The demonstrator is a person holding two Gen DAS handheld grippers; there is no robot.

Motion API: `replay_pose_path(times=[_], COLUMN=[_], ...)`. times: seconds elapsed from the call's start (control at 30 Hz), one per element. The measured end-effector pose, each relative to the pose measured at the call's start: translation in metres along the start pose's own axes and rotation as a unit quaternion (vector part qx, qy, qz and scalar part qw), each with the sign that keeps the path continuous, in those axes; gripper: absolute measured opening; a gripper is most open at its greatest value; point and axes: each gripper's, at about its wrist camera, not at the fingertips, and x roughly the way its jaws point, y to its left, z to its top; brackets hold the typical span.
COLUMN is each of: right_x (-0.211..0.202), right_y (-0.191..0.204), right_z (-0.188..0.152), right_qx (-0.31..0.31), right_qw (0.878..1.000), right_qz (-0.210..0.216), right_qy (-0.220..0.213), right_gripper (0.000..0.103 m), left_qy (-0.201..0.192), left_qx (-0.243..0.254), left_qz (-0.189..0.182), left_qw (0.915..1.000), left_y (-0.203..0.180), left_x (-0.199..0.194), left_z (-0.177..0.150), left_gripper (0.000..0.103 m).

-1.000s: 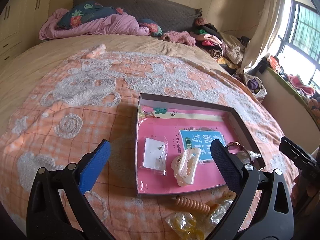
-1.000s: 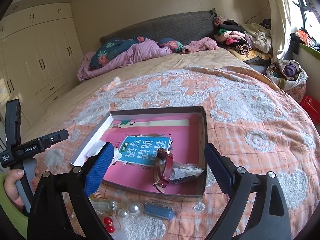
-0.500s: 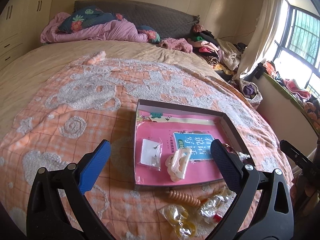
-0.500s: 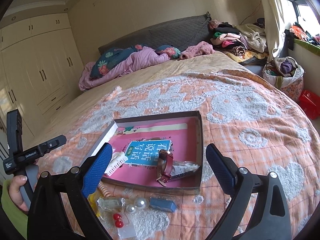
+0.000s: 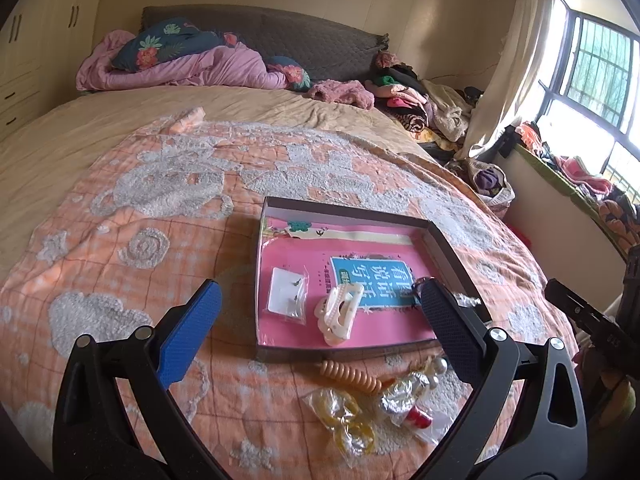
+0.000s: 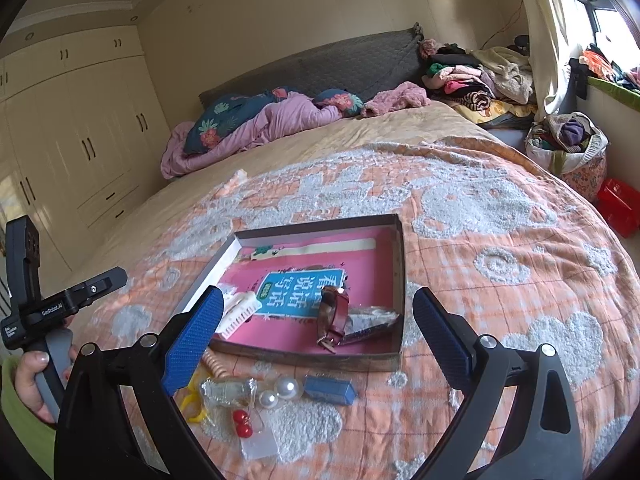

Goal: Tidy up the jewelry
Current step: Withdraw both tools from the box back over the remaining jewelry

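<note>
The loose pearl earrings (image 6: 279, 391) are seen just before the shallow box (image 6: 401, 264), nearest the right hand-held gripper (image 6: 316, 338), whose jaws are held wide and empty.

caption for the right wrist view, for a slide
Open right gripper hovers over shallow pink-lined box holding a dark red leather watch.

Home bedroom: bed (image 5: 120, 152), wardrobe (image 6: 80, 128), clothes pile (image 6: 472, 80).

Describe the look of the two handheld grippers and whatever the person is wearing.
Both the left gripper and the right gripper have black angular frames with silver bolts and textured blue finger pads. The right wrist view shows the left unit's grey handle, black body with white lettering, and a lime green sleeve.
</note>
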Motion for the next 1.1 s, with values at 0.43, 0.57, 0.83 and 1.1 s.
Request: replay_pose_path(times=[0.43,0.57,0.83,1.1], right_x=[-0.002,-0.004,-0.009,-0.011], right_y=[0.009,0.012,0.017,0.021], right_z=[-0.023,-0.027,-0.036,-0.045], right_qx=[-0.024,-0.027,-0.034,-0.035], right_qw=[0.999,0.999,0.998,0.997], right_qz=[0.004,0.008,0.019,0.033], right_qy=[0.033,0.040,0.052,0.066], right_gripper=[0.095,0.095,0.095,0.095], left_qy=[0.030,0.036,0.047,0.060], left_qx=[0.023,0.025,0.029,0.032], left_qz=[-0.002,-0.001,0.002,0.008], left_qw=[0.9993,0.9990,0.9984,0.9977], left_y=[-0.014,-0.015,-0.015,-0.012], left_x=[-0.001,-0.003,-0.006,-0.011], left_z=[-0.029,-0.037,-0.050,-0.063], left_gripper=[0.093,0.093,0.093,0.093])
